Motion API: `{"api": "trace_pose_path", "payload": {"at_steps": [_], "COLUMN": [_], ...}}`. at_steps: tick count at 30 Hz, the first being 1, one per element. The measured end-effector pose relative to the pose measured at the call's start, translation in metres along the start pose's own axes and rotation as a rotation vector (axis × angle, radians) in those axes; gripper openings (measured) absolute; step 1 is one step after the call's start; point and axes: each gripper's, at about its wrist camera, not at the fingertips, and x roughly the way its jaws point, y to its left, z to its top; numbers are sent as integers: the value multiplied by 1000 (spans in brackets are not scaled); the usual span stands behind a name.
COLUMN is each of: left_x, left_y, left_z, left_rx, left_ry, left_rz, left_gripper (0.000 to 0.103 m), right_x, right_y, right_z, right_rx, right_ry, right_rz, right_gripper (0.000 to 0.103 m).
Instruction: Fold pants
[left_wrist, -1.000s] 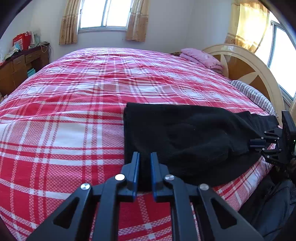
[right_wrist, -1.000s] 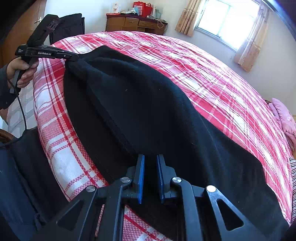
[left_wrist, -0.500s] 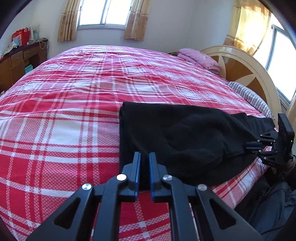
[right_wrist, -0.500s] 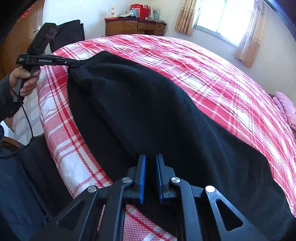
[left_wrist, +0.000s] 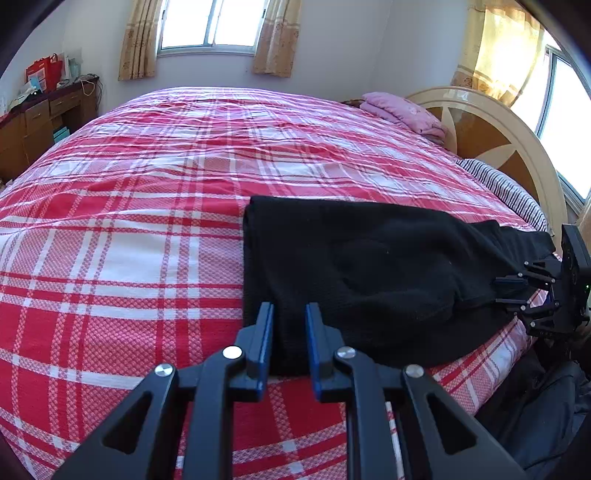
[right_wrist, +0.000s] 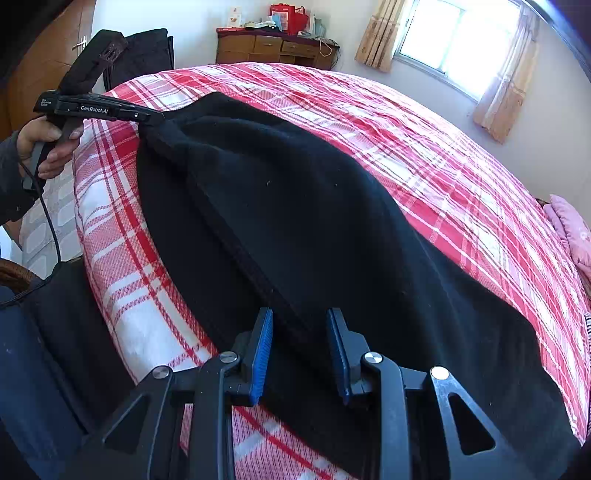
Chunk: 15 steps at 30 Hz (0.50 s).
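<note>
Black pants (left_wrist: 369, 273) are seen laid folded along the near edge of a bed (left_wrist: 147, 221) covered in a red-and-white plaid sheet. In the left wrist view, the left tongs (left_wrist: 289, 332) are shown at six o'clock, their blue pads slightly apart after just opening, with one end of the pants lying between them and no longer pinched. In the right wrist view, the right tongs (right_wrist: 299, 339) are pictured wider apart, also just opened, with the other end of the pants between the pads and not clamped. A hand (right_wrist: 44, 147) on the left tongs' handle is visible at ten o'clock. A pink pillow (left_wrist: 402, 110) is seen by the headboard (left_wrist: 491, 129) at two o'clock.
</note>
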Motion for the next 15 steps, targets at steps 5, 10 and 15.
{"api": "trace_pose_path", "payload": {"at_steps": [5, 10, 15], "left_x": [-3, -17, -38], "left_y": [1, 8, 20], "left_z": [3, 10, 17], "left_rx": [-8, -25, -42], "left_ry": [-1, -13, -52], "left_rz": [5, -25, -63], "left_gripper": [7, 7, 7], "right_x": [-3, -22, -37], "right_y": [-9, -5, 7], "right_z": [5, 8, 12], "right_rx": [64, 63, 25], "right_ry": [-18, -52, -67], "right_rz": [26, 40, 51], "right_gripper": [4, 3, 3]}}
